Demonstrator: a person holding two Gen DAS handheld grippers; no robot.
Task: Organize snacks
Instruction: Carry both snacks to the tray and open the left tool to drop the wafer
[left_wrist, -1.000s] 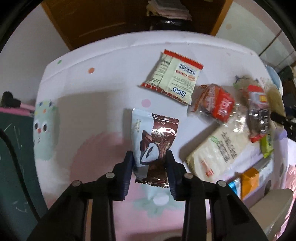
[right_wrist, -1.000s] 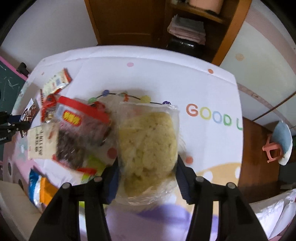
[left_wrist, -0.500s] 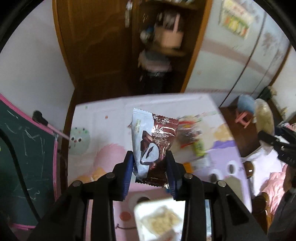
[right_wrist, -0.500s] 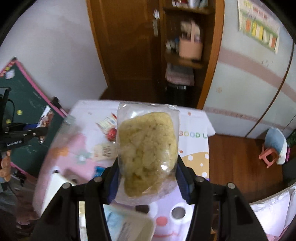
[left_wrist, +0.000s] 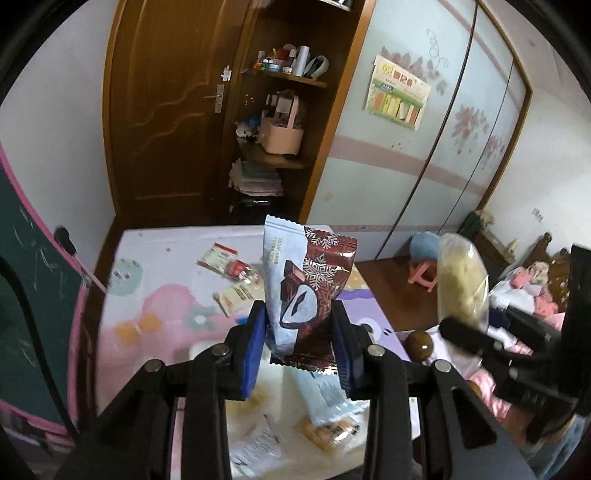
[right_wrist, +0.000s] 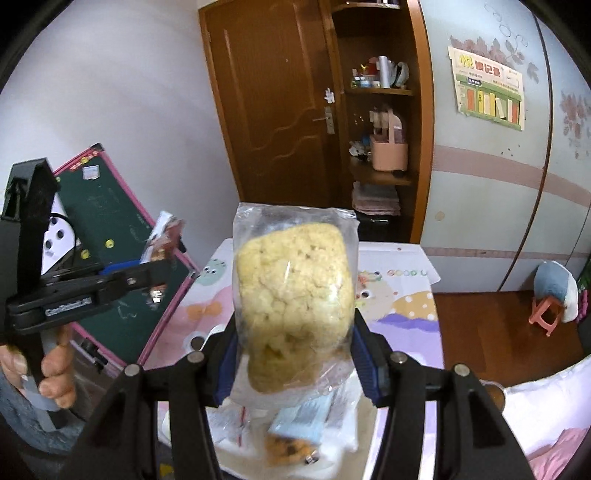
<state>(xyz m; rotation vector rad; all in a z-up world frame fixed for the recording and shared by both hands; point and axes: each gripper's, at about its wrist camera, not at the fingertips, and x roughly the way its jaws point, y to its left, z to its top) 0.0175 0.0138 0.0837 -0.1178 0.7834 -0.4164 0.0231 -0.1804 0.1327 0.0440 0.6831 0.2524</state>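
My left gripper (left_wrist: 298, 350) is shut on a brown and pale-blue chocolate snack packet (left_wrist: 304, 291) and holds it upright, high above the table. My right gripper (right_wrist: 295, 356) is shut on a clear bag of yellow puffed rice cake (right_wrist: 293, 295), also held up in the air. That bag shows at the right of the left wrist view (left_wrist: 461, 284). The left gripper with its packet (right_wrist: 164, 240) shows at the left of the right wrist view. Below both grippers lies a white container (right_wrist: 343, 439) with several snack packets (left_wrist: 325, 413) in it.
Several snack packets (left_wrist: 236, 273) lie on the far part of the pastel cartoon tablecloth (left_wrist: 155, 302). A green chalkboard with a pink frame (right_wrist: 110, 236) stands left of the table. A wooden door and shelf are behind; a pink stool (right_wrist: 546, 314) stands on the floor at right.
Both grippers have lifted their packets off the table and drawn back toward the near edge. The white container with packets has come into view below them.
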